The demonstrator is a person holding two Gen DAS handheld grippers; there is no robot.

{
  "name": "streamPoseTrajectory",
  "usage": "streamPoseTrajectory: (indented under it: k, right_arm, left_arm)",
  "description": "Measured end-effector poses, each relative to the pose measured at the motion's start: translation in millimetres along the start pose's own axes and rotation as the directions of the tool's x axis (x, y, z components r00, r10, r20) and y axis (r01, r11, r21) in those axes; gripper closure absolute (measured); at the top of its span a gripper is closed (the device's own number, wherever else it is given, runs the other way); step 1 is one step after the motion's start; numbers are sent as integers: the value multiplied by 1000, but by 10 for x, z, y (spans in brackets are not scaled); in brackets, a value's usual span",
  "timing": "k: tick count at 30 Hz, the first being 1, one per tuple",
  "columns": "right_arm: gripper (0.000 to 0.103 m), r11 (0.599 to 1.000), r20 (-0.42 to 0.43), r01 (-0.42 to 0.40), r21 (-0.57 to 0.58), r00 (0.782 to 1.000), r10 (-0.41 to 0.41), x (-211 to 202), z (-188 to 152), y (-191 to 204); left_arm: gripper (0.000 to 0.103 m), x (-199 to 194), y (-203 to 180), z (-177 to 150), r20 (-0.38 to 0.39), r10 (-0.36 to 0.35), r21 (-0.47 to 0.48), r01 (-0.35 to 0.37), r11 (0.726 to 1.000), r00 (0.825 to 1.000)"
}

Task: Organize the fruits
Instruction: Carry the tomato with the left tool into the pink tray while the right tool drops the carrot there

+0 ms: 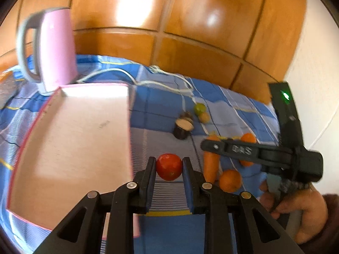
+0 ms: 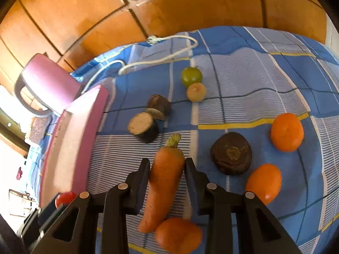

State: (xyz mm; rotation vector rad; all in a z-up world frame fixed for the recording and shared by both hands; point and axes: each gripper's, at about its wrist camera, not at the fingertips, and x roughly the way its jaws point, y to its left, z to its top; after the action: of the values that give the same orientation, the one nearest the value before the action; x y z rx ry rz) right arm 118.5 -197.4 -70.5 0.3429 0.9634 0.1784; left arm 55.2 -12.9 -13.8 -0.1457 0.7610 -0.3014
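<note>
Checked cloth (image 2: 254, 80); tools grip tomato (image 1: 169, 166), carrot (image 2: 165, 182).

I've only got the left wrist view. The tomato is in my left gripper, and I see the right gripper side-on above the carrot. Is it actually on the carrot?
Observer: Yes. In the right wrist view the right gripper has both fingers pressed against the carrot, on its thick half just below the stalk.
Operator: Is that gripper hiding anything from me?
Observer: Yes, a dark round piece lies just to the right of the carrot. It is close to the carrot but not touching it.
</note>
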Motion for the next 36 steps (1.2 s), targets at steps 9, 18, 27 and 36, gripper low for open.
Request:
streamPoseTrajectory:
  k: [9,18,27,36]
  right_arm:
    - [72,992,61,-92,-85,993,98,-293,16,459]
    - [73,956,72,-216,-199,970,234,-553,85,1097]
    - [72,928,-90,-264,-261,964,249,-114,71,1657]
    - [57,924,-62,-250,-288,968,242,68,185,1908]
  left_arm:
    - [78,-307,598,172,76,140,-99,-132,986,987]
    - [78,-381,1085,197,67,273,-180,-258,949,960]
    - [58,-406,1309,103,42,333,-244,-313,918,942]
    - [56,-488,1335,64,41,365,-265,-342,902,930]
